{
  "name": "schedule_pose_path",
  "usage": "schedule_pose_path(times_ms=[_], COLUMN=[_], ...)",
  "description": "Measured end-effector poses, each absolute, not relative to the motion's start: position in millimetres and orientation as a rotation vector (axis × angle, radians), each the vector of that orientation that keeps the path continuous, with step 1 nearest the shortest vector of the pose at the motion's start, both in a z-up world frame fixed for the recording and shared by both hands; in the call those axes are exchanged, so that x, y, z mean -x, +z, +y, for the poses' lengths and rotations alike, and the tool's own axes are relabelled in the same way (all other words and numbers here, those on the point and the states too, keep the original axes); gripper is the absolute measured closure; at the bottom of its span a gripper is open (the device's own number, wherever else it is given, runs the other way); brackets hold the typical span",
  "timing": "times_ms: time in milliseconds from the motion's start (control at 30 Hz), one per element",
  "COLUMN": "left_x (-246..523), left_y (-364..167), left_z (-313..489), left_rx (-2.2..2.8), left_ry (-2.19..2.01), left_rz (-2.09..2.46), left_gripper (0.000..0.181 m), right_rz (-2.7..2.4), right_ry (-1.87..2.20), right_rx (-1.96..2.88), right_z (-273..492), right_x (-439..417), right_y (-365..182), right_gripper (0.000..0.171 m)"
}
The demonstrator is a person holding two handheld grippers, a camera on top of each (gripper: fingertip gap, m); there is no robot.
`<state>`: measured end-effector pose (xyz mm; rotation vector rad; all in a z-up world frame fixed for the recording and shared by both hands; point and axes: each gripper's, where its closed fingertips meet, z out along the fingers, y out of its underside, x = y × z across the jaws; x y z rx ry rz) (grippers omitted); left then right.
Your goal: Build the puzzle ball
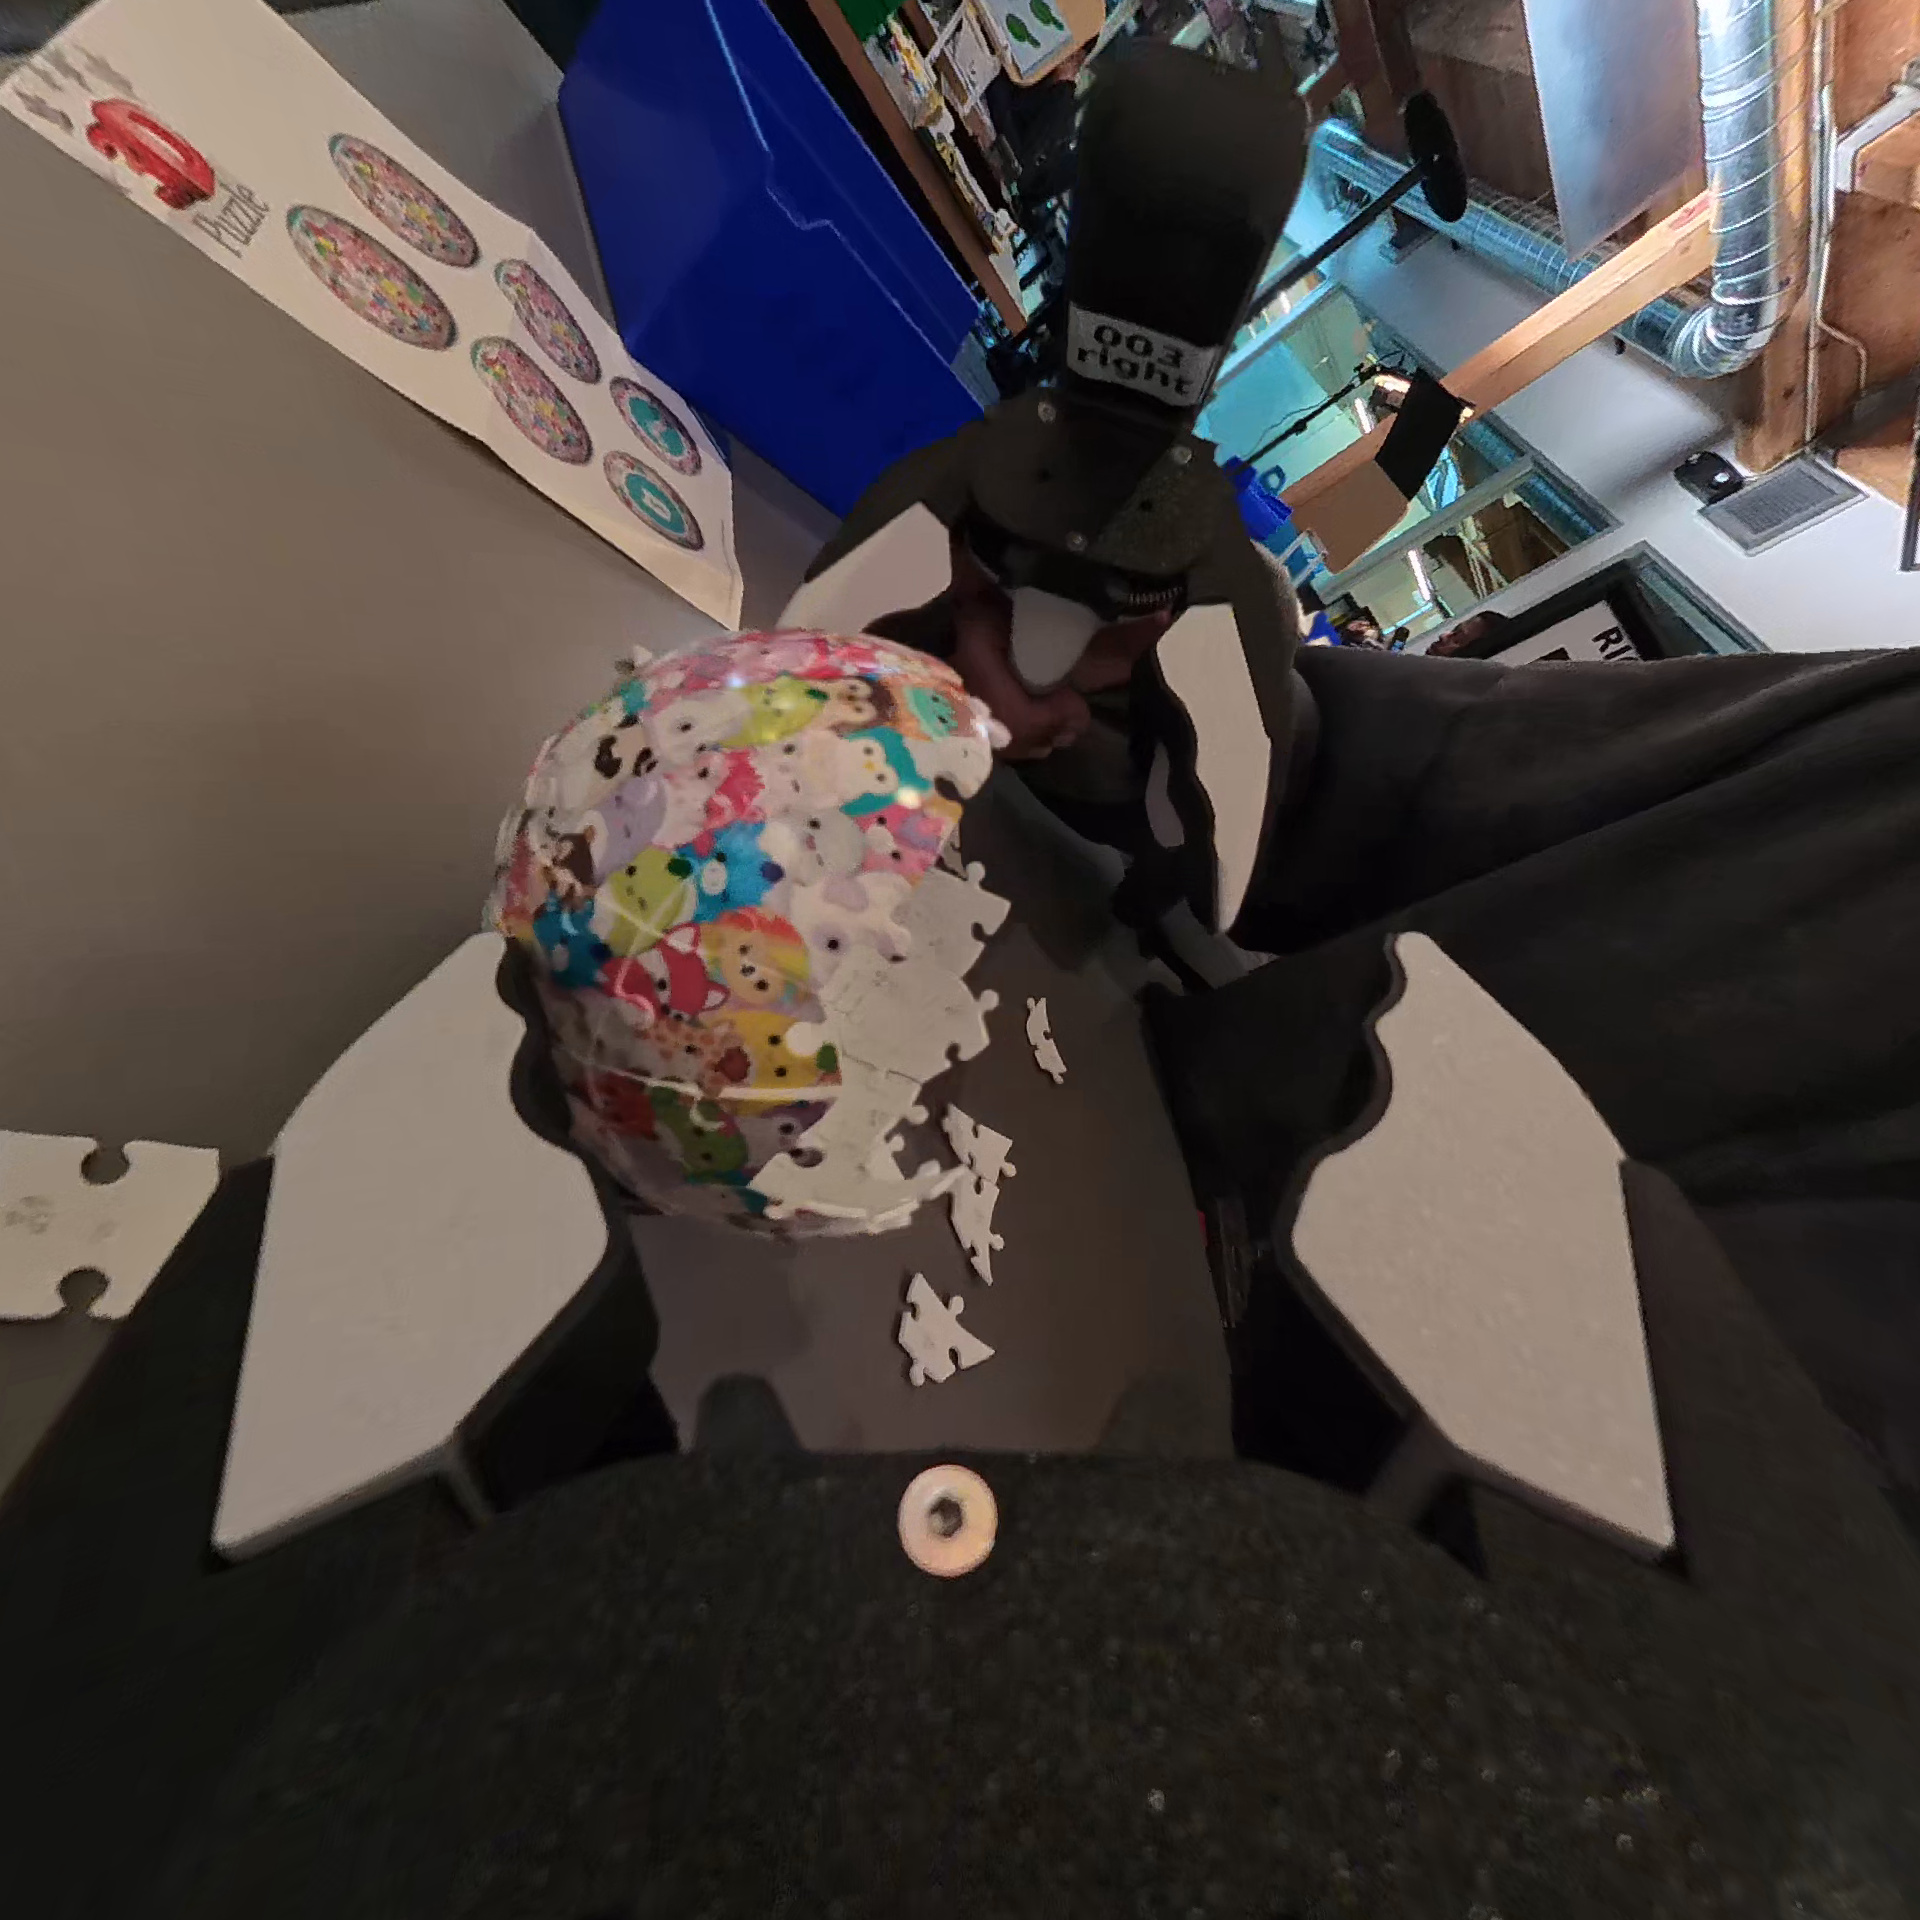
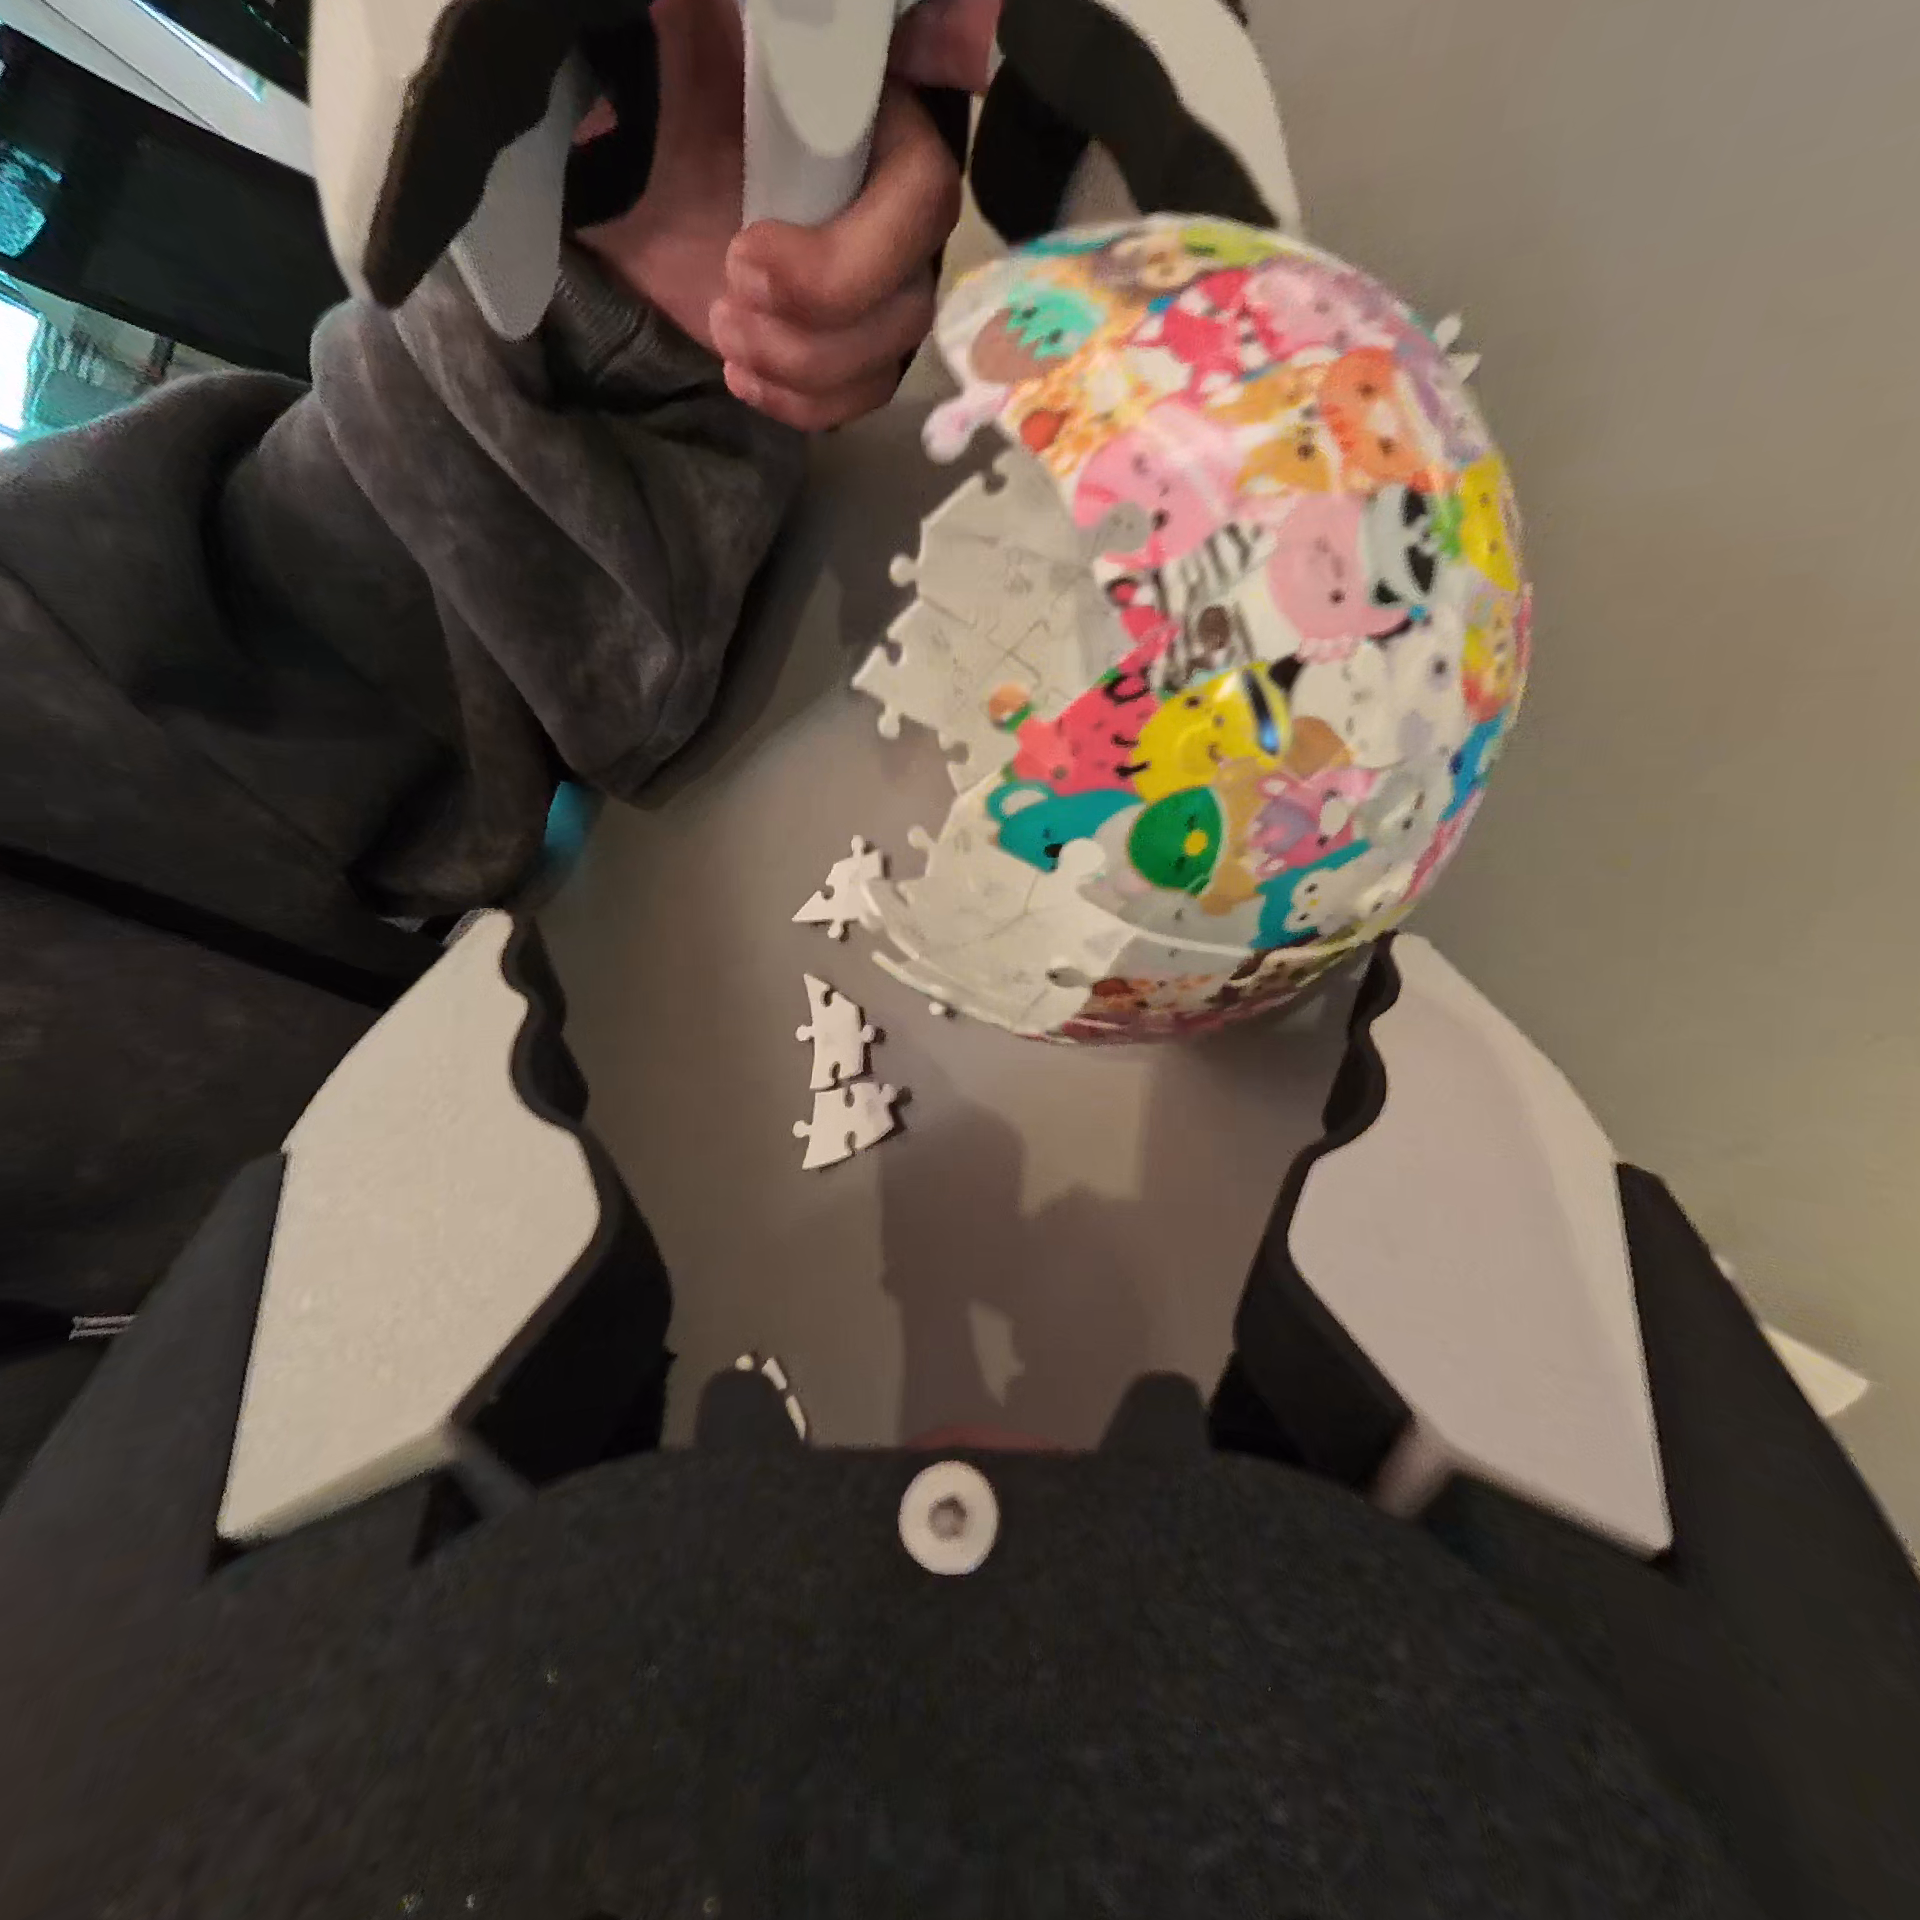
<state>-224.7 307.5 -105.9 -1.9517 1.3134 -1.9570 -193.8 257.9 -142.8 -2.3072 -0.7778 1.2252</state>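
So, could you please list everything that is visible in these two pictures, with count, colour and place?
puzzle ball: one, many colours, unfinished with an open side, at the tip of each gripper's finger.
loose puzzle pieces: four or so, white backs up, on the table beside the ball's open side.
large white piece: one, at the left edge of the left wrist view.
instruction sheet: one, white with round pictures, at the far end of the table.
blue bin: one, behind the sheet.
table: one, grey.
left hand-held gripper: open.
right hand-held gripper: open.
sleeves: dark grey.
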Motion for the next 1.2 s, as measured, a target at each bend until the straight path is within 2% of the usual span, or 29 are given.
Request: schedule_pose_path(times_ms=[300, 533, 733, 933, 1000, 1200], left_x=[226, 233, 240, 231, 227, 226], left_y=[-99, -103, -130, -132, -131, -126], left_z=[306, 311, 316, 300, 299, 300], left_rx=[1.902, 1.853, 1.982, 1.999, 2.005, 2.018], left_ry=[-1.876, -1.928, -1.891, -2.013, -1.992, -1.939], left_rz=[1.181, 1.055, 1.052, 1.066, 1.075, 1.057], left_gripper=[0.036, 0.044, 0.042, 0.041, 0.035, 0.036], right_rz=[-0.798, -0.81, -0.832, -0.848, -0.844, -0.823], right_ry=[1.137, 1.13, 1.111, 1.313, 1.311, 1.296], right_rx=[2.263, 2.225, 2.306, 2.348, 2.344, 2.297], right_z=[278, 285, 278, 263, 266, 274], right_x=[194, 191, 177, 184, 186, 190], right_y=[-134, -139, -150, -152, -148, -136], right_gripper=[0.026, 0.034, 0.035, 0.033, 0.029, 0.026])
